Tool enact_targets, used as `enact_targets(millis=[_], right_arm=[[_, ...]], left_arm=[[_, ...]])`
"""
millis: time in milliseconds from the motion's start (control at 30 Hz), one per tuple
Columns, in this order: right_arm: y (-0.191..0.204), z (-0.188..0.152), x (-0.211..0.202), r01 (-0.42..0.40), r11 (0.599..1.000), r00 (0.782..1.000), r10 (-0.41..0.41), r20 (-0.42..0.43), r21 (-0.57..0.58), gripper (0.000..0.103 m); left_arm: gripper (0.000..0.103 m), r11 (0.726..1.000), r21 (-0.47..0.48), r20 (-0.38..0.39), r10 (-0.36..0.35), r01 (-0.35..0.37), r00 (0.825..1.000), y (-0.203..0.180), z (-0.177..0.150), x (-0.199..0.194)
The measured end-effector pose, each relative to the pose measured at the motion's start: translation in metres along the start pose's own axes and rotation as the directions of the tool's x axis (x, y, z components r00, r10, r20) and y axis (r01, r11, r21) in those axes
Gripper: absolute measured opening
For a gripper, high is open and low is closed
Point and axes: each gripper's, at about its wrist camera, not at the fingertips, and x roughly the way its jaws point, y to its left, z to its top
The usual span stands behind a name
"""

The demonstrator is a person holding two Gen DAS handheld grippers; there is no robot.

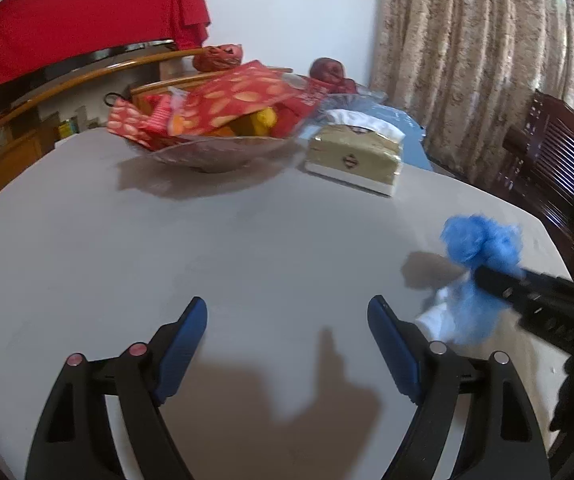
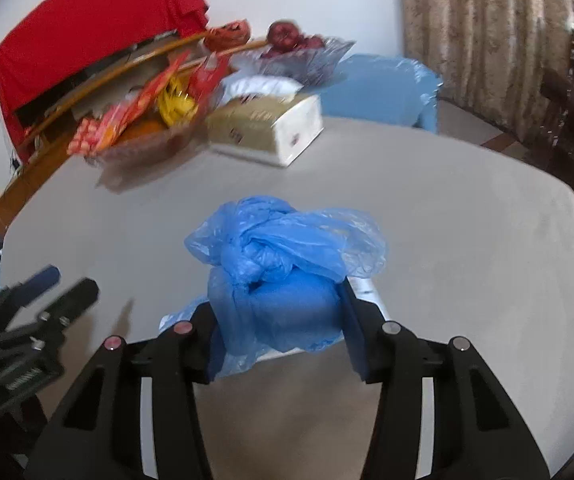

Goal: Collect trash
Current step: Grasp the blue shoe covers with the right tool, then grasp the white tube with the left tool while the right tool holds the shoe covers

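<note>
We see a grey table [image 1: 167,240], mostly bare toward us. Our right gripper [image 2: 279,312] is clenched around a knotted blue plastic bag [image 2: 283,248] on the tabletop, both pads pressing its sides, well in from the right-hand edge. Our left gripper [image 1: 287,320] hangs released, jaws spread with nothing between them, over bare surface just beside the bag. At the far edge sit a glass bowl of snack packets [image 1: 215,148] and, close beside it, a tissue box [image 1: 353,160], both well apart from the bag.
</note>
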Motion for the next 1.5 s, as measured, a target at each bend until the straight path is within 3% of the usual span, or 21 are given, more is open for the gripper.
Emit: enact_targets(millis=[233,500,633,700,800,1000,1033,1167,1300,1333,1500], right_arm=[[-0.043,-0.019,-0.04,0.06,0.998,0.998,-0.06,0.019,0.035,0.047],[-0.061,-0.049,-0.063,0.1,0.995,0.995,-0.1,0.004,0.015,0.047],[-0.066,-0.057,-0.068,0.105,0.994,0.994,-0.105,-0.003,0.027,0.047],[-0.069,-0.059,-0.071,0.108,0.994,0.994,-0.108,0.0,0.031,0.048],[-0.074,-0.059,-0.077,0.113,0.993,0.993,-0.114,0.008,0.04,0.048],[-0.084,-0.058,-0.085,0.13,0.99,0.991,-0.132,0.022,0.062,0.048],[-0.086,-0.058,-0.086,0.131,0.989,0.991,-0.133,0.023,0.067,0.048],[-0.09,-0.059,-0.087,0.135,0.988,0.99,-0.137,0.025,0.074,0.048],[-0.092,-0.06,-0.085,0.133,0.988,0.991,-0.135,0.02,0.077,0.048],[-0.092,-0.06,-0.083,0.132,0.988,0.991,-0.134,0.018,0.08,0.048],[-0.091,-0.059,-0.081,0.127,0.988,0.992,-0.129,0.015,0.086,0.048]], left_arm=[[0.078,0.997,0.019,-0.044,-0.074,0.074,0.996,-0.034,-0.007,0.007],[0.054,0.988,0.01,-0.102,-0.149,0.151,0.984,-0.059,-0.012,0.019],[0.033,0.982,-0.004,-0.142,-0.19,0.191,0.971,-0.068,-0.012,0.026],[0.031,0.977,-0.018,-0.155,-0.214,0.214,0.965,-0.073,-0.013,0.028],[0.031,0.969,-0.011,-0.153,-0.244,0.245,0.958,-0.084,-0.016,0.026],[0.031,0.93,0.022,-0.184,-0.357,0.367,0.916,-0.112,-0.025,0.02],[0.031,0.927,0.045,-0.184,-0.359,0.372,0.915,-0.118,-0.026,0.017],[0.039,0.945,0.088,-0.155,-0.299,0.315,0.942,-0.121,-0.022,0.014],[0.06,0.965,0.086,-0.125,-0.236,0.247,0.964,-0.112,-0.014,0.017],[0.066,0.967,0.084,-0.128,-0.231,0.242,0.965,-0.11,-0.013,0.02],[0.07,0.963,0.094,-0.18,-0.233,0.253,0.956,-0.11,-0.008,0.046]])
